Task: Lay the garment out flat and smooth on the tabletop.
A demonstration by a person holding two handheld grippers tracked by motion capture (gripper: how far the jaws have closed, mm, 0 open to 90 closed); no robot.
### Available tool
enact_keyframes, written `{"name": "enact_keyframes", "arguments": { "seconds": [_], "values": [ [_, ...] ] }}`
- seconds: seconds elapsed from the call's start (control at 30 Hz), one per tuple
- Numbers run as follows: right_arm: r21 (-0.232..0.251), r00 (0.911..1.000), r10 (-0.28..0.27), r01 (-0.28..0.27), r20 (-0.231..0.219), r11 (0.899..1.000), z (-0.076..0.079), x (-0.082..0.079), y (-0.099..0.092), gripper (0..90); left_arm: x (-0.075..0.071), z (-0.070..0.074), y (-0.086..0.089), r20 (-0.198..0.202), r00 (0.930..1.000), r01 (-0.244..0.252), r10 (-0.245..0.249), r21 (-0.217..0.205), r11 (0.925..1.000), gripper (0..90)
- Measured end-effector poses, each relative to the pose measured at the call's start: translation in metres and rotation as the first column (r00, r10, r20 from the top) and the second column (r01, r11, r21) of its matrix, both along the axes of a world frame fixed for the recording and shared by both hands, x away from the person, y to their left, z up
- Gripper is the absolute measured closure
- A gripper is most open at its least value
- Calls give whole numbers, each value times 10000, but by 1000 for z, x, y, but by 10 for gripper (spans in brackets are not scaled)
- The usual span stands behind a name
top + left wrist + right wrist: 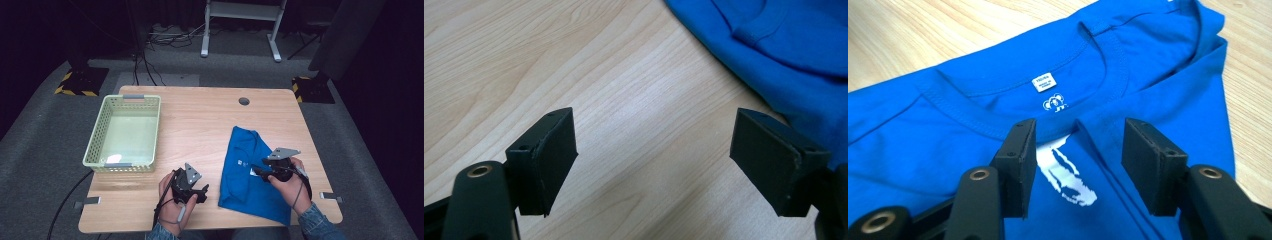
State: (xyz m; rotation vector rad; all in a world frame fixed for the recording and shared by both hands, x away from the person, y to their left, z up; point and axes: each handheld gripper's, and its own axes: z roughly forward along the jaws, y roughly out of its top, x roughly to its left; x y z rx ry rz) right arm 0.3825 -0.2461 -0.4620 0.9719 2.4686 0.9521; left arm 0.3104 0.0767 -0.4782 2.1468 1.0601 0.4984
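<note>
A person's right hand [286,186] holds the right gripper [261,170] low over a folded blue T-shirt [248,176] near the table's [200,120] front right, jaws apart above the collar. The left gripper [200,192], jaws wide apart, hovers over bare wood just beside the shirt. A pale green basket [98,134] sits far left.

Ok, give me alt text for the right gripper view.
The right gripper, jaws open, hovers over a folded blue T-shirt, straddling the collar near its white neck label and a white print. Light wooden table shows behind.
</note>
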Motion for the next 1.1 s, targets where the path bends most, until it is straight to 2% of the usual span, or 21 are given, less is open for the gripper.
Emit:
{"name": "enact_keyframes", "arguments": {
  "seconds": [0.2, 0.4, 0.43, 0.57, 0.63, 0.73, 0.93, 1.1],
  "values": [
    [-159, 10000, 66, -66, -51, 9999, -5, 9, 7, 486, -5, -3, 5, 14, 10000, -16, 16, 208, 9998, 183],
    [-416, 9998, 121, -129, -180, 9991, -13, 19, 12, 514, -9, -4, 12, 34, 10000, -76, 75, 229, 9997, 182],
    [-466, 9996, 135, -146, -240, 9988, -14, 21, 13, 541, -9, -4, 13, 32, 9999, -113, 113, 203, 9997, 182],
    [-796, 9982, 271, -313, -542, 9963, -21, 27, 14, 754, -10, -4, 16, 23, 9998, -203, 203, 137, 9997, 183],
    [-801, 9984, 226, -267, -515, 9964, -21, 28, 12, 841, -10, -3, 17, 50, 9998, -181, 180, 125, 9998, 183],
    [-502, 9980, 132, -163, -621, 9986, -19, 28, 9, 882, -9, -4, 15, 16, 9998, -186, 186, 83, 9998, 183],
    [-359, 9997, -32, 23, -257, 9994, -8, 26, 2, 900, -7, -3, 12, 17, 10000, -95, 95, 29, 10000, 183],
    [-226, 9998, -100, 97, -150, 9997, -2, 25, -4, 900, -6, -2, 7, 51, 10000, 3, -3, 23, 10000, 183]
  ]
}}
